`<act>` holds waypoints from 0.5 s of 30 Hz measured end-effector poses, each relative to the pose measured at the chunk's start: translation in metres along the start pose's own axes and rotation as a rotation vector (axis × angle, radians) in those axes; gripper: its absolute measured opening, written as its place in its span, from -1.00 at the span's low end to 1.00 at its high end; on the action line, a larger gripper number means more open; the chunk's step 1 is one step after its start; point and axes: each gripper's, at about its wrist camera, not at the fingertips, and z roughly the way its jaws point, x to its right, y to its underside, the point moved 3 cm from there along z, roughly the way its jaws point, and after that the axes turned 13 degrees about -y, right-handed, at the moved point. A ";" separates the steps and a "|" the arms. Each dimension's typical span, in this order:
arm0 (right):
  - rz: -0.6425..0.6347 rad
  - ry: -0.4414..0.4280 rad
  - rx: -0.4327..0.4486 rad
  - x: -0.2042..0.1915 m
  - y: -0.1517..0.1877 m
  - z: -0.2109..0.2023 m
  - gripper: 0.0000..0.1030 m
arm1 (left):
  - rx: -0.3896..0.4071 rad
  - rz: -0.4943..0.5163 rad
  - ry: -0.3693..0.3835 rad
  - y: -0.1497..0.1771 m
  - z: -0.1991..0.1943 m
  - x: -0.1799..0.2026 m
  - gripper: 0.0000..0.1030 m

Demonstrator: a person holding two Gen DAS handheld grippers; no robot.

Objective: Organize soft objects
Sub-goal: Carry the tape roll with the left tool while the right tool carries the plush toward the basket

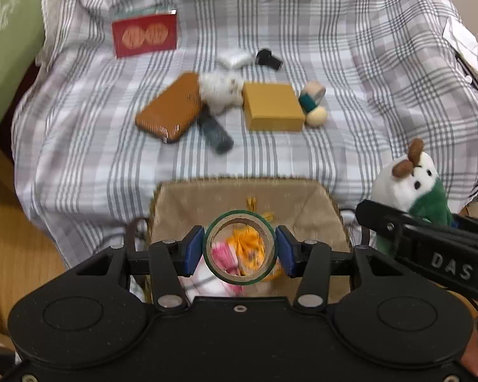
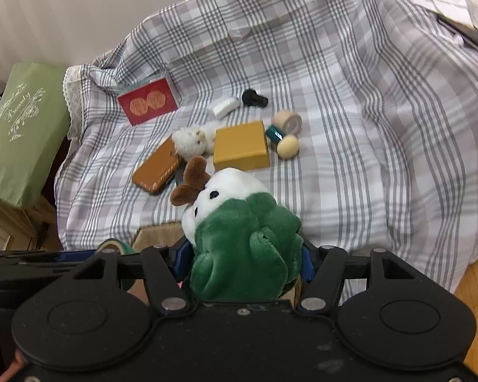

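The left wrist view looks straight down into the lined wicker basket (image 1: 306,197), which sits at the near edge of the checked sheet (image 1: 302,16); through the ring of the tape roll (image 1: 239,247) one sees pink and orange soft things (image 1: 239,251) already lying inside; the right wrist view shows only a corner of that basket (image 2: 157,234), the rest being hidden behind the plush.

The left gripper (image 1: 239,248) clamps the green-edged tape roll between its blue pads (image 1: 194,248), the roll standing on edge so its hole faces the camera, above the basket; the right wrist view catches just a sliver of this roll (image 2: 114,244) at its lower left.

The right gripper (image 2: 243,261) grips the plush toy (image 2: 239,238) by its green body; from behind, the toy shows a bulging, lobed green back, a white head with black dot eyes and two brown antlers tilted to the left; the left wrist view gives it from the side (image 1: 411,187), at the right of the basket and above its rim, with the black gripper arm crossing in front.

Both views share the clutter farther up the sheet: a red booklet (image 1: 145,34), an orange case (image 1: 172,108), a small white fluffy toy (image 1: 221,89) touching it, a yellow box (image 1: 272,106), a dark tube (image 1: 215,132); only the right wrist view shows the green bag (image 2: 19,133) in full.
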 end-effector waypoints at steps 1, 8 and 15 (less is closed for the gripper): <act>0.001 0.003 0.001 0.000 0.006 -0.002 0.20 | -0.004 -0.005 -0.006 0.004 0.000 0.000 -0.06; 0.028 0.010 0.006 -0.001 0.042 -0.017 0.21 | 0.001 -0.052 -0.053 0.035 -0.002 -0.006 -0.06; 0.020 0.028 -0.016 -0.004 0.049 -0.013 0.21 | -0.049 -0.103 -0.044 0.042 0.013 -0.016 -0.06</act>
